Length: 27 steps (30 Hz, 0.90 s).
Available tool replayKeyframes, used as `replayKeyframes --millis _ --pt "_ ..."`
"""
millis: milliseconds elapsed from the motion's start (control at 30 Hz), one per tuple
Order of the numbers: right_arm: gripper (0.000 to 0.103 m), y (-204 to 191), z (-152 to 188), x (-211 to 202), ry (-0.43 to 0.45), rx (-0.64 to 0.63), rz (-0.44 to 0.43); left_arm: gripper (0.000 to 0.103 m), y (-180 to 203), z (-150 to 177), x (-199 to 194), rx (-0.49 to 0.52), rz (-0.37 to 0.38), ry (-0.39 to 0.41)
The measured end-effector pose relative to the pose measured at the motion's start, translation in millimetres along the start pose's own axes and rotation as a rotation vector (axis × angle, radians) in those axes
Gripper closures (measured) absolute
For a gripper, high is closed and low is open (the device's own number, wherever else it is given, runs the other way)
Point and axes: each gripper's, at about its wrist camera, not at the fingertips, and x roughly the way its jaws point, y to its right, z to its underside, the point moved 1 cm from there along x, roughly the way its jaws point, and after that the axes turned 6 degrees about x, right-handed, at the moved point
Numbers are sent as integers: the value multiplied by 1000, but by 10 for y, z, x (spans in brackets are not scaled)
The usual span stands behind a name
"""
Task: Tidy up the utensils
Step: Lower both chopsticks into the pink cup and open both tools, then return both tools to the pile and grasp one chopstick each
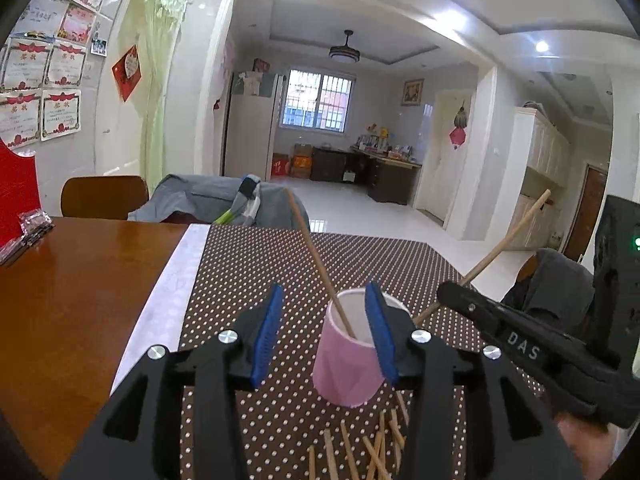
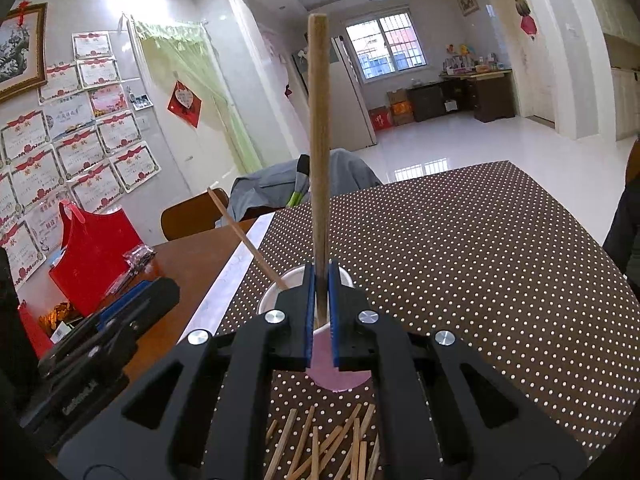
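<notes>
Judged from the layout, the task is barely begun. Left of the pink cup (image 1: 347,360), the left gripper (image 1: 324,340) is seen with jaws spread, nothing held. One chopstick (image 1: 316,256) is leaned inside the cup; a second chopstick (image 2: 319,160) is pinched by the right gripper (image 2: 321,316) above it. Many loose chopsticks (image 2: 320,444) are left on the bench (image 2: 480,260) before the cup.

Black angular grippers; blue ribbed fingers (image 1: 266,334); silver round screws; white "DAS" lettering
</notes>
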Motion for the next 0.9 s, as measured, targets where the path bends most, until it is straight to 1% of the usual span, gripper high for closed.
replayKeyframes --millis 67,100,133,167,233,367,433,533,600,667,700,867,900 --pt "94 -24 -2 14 -11 -2 2 60 -24 21 -36 -4 0 -15" --pt "92 -39 -1 24 -19 -3 5 60 -36 31 -54 -8 2 -23" --pt "82 -50 0 28 -23 -4 10 59 -42 39 -68 -10 4 -29" --pt "69 -54 3 24 -22 -4 14 59 -44 43 -79 -11 4 -36" --pt "57 -76 5 -7 -9 -6 21 59 -52 72 -111 -6 1 -53" --pt "57 -54 3 -107 -2 -6 30 59 -66 143 -169 8 1 -90" --pt "57 -24 0 -169 1 -4 38 59 -72 196 -199 7 18 -112" --pt "57 29 33 -285 -4 -15 53 59 -69 312 -241 19 45 -164" --pt "56 80 92 -351 -22 -23 66 59 -48 408 -240 40 65 -218" --pt "56 145 182 -385 -65 -26 77 59 -41 501 -224 54 85 -265" --pt "56 179 240 -399 -89 -27 80 59 -36 572 -203 60 95 -305" --pt "56 306 589 -413 -228 -59 111 59 9 917 -116 106 103 -466" --pt "56 319 662 -415 -255 -72 114 59 17 962 -107 117 101 -484"
